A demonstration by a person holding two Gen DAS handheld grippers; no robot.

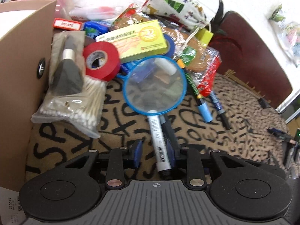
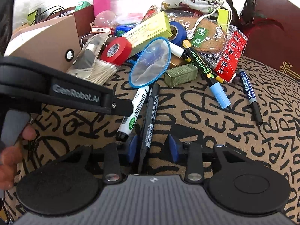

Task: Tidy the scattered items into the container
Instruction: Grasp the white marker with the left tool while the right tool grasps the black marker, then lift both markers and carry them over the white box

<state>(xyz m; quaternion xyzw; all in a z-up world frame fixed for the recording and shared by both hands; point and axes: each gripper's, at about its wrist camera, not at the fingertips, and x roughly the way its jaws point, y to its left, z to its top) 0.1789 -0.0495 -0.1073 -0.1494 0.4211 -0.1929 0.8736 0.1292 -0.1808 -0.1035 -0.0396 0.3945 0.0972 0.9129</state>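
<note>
A white permanent marker (image 1: 158, 142) (image 2: 134, 110) and a black marker (image 1: 168, 131) (image 2: 150, 116) lie side by side on the letter-patterned cloth. My left gripper (image 1: 153, 150) is open around both; its left pad stands clear of the white marker. In the right wrist view its black finger (image 2: 120, 108) reaches the white marker from the left. My right gripper (image 2: 153, 146) is open with the black marker between its jaws, close to the left pad and with a gap on the right. The cardboard box (image 1: 18, 75) (image 2: 46, 43) stands at the left.
Behind the markers lies a pile: blue round net (image 1: 155, 86), red tape (image 1: 102, 60), yellow-green carton (image 1: 136, 39), cotton-swab bag (image 1: 75, 101), blue-capped marker (image 2: 208, 75), dark pen (image 2: 250, 93), green box (image 2: 181, 73), printed drawstring bag (image 1: 178, 1). A hand (image 2: 11, 150) holds the left gripper.
</note>
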